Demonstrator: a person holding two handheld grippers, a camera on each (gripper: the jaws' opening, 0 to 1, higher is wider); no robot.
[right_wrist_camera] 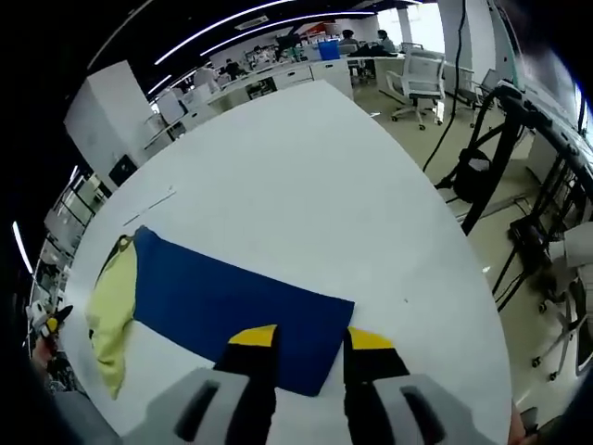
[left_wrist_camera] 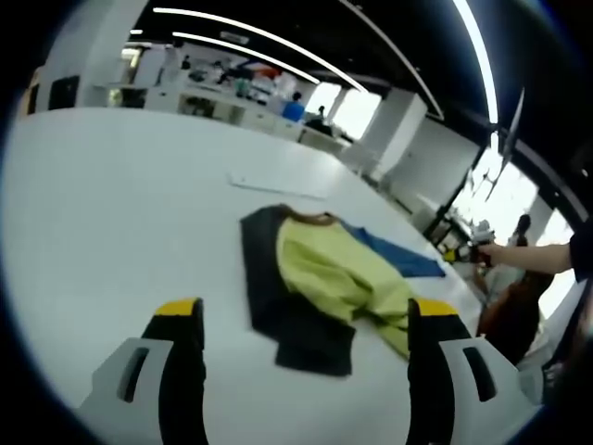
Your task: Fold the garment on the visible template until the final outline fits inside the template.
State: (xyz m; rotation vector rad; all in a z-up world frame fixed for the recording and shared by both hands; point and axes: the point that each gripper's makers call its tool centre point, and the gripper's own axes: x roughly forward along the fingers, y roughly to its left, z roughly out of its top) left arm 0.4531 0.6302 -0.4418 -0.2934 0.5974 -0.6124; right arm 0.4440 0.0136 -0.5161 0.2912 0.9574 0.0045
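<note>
A garment (left_wrist_camera: pixel 324 269) lies on the white table (left_wrist_camera: pixel 120 204), yellow-green on top with a dark grey part (left_wrist_camera: pixel 278 315) at its near side. From under it a flat blue rectangle (right_wrist_camera: pixel 222 297) reaches toward my right gripper (right_wrist_camera: pixel 311 339). That gripper's yellow-tipped jaws stand a little apart over the rectangle's near corner, and blue shows between them. My left gripper (left_wrist_camera: pixel 306 313) is wide open just short of the dark grey part, with nothing in it. The yellow-green cloth (right_wrist_camera: pixel 111 315) lies at the rectangle's far left end. The right gripper (left_wrist_camera: pixel 463 252) also appears, small, past the blue end (left_wrist_camera: pixel 403 258).
A thin pale strip (left_wrist_camera: pixel 273 188) lies on the table beyond the garment. The table's edge (right_wrist_camera: pixel 463 278) curves close by on the right, with office chairs (right_wrist_camera: pixel 422 74) and metal stands (right_wrist_camera: pixel 500 158) on the floor beyond. A person's arm (left_wrist_camera: pixel 537 257) reaches in.
</note>
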